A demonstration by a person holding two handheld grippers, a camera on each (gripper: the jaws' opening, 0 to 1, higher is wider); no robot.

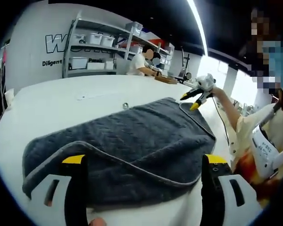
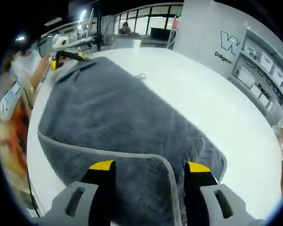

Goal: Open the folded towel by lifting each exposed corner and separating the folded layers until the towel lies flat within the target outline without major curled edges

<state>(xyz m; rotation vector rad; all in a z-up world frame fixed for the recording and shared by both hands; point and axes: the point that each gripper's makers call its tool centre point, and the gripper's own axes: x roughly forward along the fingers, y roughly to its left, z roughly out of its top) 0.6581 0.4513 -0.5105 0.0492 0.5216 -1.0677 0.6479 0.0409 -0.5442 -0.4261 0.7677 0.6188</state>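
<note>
Your left gripper sits at 6 o'clock in the left gripper view, jaws wide apart, nothing held, straddling the near hem of the grey towel. Your right gripper sits at 6 o'clock in the right gripper view, jaws also spread wide and empty, framing the folded flap's piped edge at the opposite end. The towel lies on the white worktop, still doubled over, top layer's edge curving across the near side. No target outline can be made out on the worktop. Risk: if you close on the flap too deep you'll likely pinch both layers and drag the whole towel instead of peeling it; grabbing the hem off-corner would probably leave a curled edge. Pulling both ends at once could bunch the middle. In the left gripper view the right gripper appears at 2 o'clock by the far corner, so watch arm reach. Around: a small metal bit on the worktop just beyond the towel at 12 o'clock, a shelf rack with bins at 11 o'clock, a seated person behind. Nothing blocks the towel itself.
</note>
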